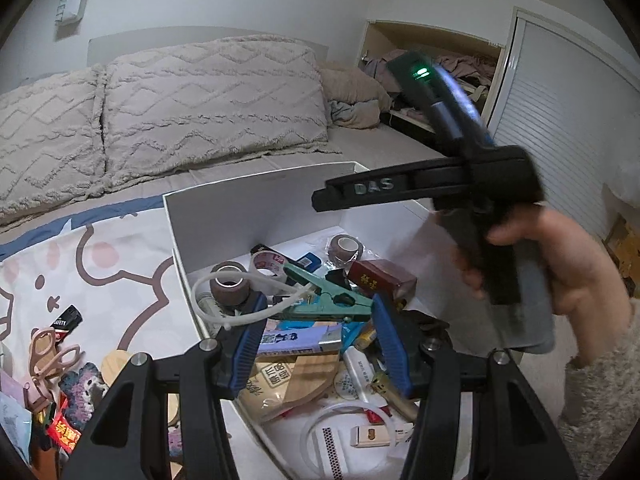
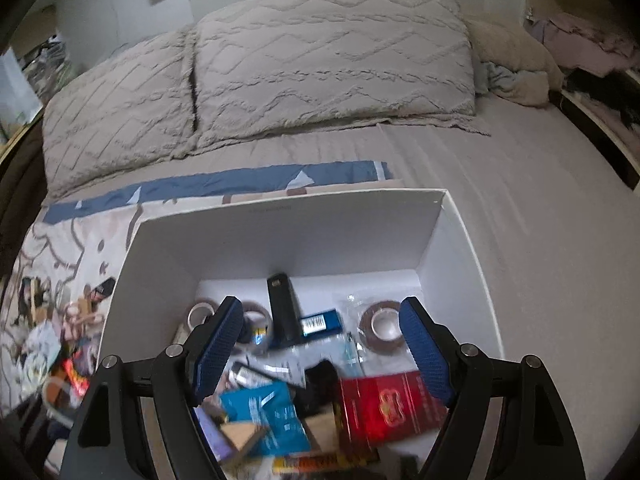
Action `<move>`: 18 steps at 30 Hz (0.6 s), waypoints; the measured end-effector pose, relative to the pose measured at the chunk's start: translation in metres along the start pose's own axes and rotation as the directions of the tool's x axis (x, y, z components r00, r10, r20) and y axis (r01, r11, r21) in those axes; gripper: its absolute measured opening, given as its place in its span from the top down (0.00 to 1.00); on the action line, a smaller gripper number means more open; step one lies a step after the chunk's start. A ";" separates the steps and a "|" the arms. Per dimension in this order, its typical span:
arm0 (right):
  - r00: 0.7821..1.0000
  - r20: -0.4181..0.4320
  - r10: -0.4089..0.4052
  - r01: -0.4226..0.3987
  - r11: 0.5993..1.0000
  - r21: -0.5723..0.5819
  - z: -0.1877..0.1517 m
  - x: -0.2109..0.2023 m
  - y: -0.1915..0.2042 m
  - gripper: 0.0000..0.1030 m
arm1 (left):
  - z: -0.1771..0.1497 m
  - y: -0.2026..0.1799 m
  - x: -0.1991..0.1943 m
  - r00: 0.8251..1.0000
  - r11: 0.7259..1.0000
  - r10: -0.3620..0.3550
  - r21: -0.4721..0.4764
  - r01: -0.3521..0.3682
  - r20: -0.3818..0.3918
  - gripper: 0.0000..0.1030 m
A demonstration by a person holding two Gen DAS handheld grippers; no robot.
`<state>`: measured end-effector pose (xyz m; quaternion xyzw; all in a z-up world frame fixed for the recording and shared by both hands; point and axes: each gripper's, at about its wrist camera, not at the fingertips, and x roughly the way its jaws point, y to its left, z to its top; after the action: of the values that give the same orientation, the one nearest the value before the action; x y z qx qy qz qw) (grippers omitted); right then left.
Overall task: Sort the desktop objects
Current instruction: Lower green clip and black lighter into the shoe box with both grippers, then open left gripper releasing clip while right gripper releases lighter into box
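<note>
The left claw (image 1: 316, 338) is spread wide and holds nothing. It hangs over the big white cardboard box (image 1: 256, 204) that sits on the bed (image 2: 520, 216). The box is full of small things. A green plastic clip (image 1: 328, 296) lies on top of the pile, between the blue fingers (image 1: 248, 344). Beside it are a brown roll of tape (image 1: 230, 284) and a dark red little box (image 1: 380, 280).

The right claw (image 2: 320, 348) is spread wide too, with nothing in it, above the same box. A black flat stick (image 2: 282, 304) lies near the back wall. More small things lie on the cartoon blanket (image 1: 104, 264) left of the box.
</note>
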<state>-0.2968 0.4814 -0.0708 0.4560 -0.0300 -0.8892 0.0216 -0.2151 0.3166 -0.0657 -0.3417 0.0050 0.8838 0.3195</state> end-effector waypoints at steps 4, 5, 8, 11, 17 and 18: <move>1.000 -0.014 -0.008 0.008 1.000 -0.004 -0.010 -0.012 -0.008 0.22 | 0.002 -0.009 0.009 0.999 1.000 -0.019 0.000 0.019 -0.026 0.47; 1.000 -0.022 -0.013 0.013 1.000 -0.005 -0.013 -0.015 -0.010 0.22 | 0.002 -0.011 0.012 0.999 1.000 -0.025 0.000 0.025 -0.035 0.47; 0.999 -0.027 -0.019 0.018 1.000 -0.018 -0.022 -0.023 -0.013 0.22 | 0.002 -0.018 0.018 0.998 0.999 -0.032 0.006 0.032 -0.055 0.47; 1.000 -0.016 -0.008 0.008 0.999 -0.033 -0.030 -0.033 -0.013 0.22 | -0.001 -0.023 0.022 0.995 0.999 -0.045 0.016 0.046 -0.088 0.47; 1.000 0.000 -0.002 0.002 0.998 -0.061 -0.043 -0.046 -0.008 0.22 | -0.010 -0.030 0.024 0.981 0.998 -0.068 0.002 0.069 -0.180 0.47; 1.000 0.000 -0.002 0.002 0.998 -0.064 -0.045 -0.047 -0.007 0.22 | -0.011 -0.030 0.025 0.977 0.997 -0.075 -0.013 0.074 -0.201 0.47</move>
<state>-0.2331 0.4898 -0.0597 0.4549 -0.0009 -0.8898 0.0352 -0.2053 0.3520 -0.0834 -0.4303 0.0221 0.8321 0.3492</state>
